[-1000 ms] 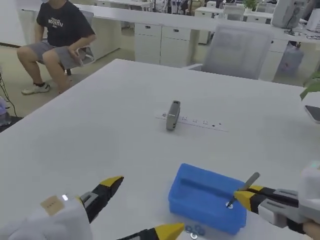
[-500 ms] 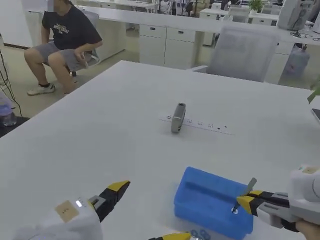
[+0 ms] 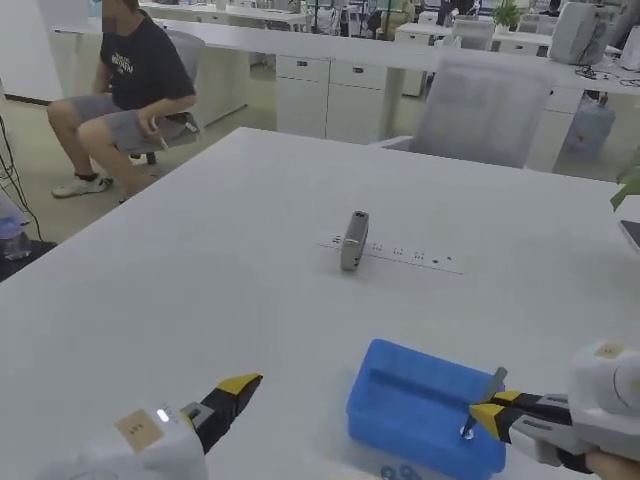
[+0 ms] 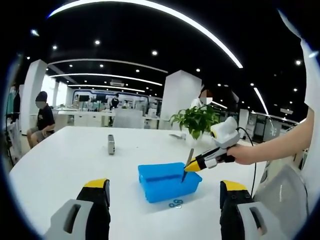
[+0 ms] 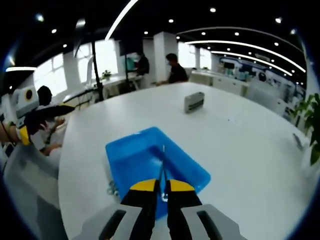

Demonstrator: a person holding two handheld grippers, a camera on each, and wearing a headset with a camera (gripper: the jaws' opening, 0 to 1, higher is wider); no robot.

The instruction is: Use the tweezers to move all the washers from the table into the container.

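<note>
A blue container (image 3: 420, 400) stands on the white table (image 3: 200, 260) near its front edge. My right gripper (image 3: 488, 410) is shut on grey tweezers (image 3: 485, 400), whose tip points down over the container's right side with what looks like a small washer in it. In the right gripper view the tweezers (image 5: 162, 167) reach out over the container (image 5: 145, 155). A few loose washers (image 3: 395, 472) lie on the table in front of the container, and the washers (image 4: 175, 203) are also in the left gripper view. My left gripper (image 4: 163, 186) is open, well to the container's left.
A white power strip with a grey adapter (image 3: 352, 240) lies mid-table. A person (image 3: 135, 85) sits on a chair at the far left, and an office chair (image 3: 480, 105) stands behind the table. A potted plant (image 4: 197, 120) is at the table's right end.
The head view has shifted a little. The right gripper and tweezers remain over the container's right side, and the left gripper stays open at the lower left.
</note>
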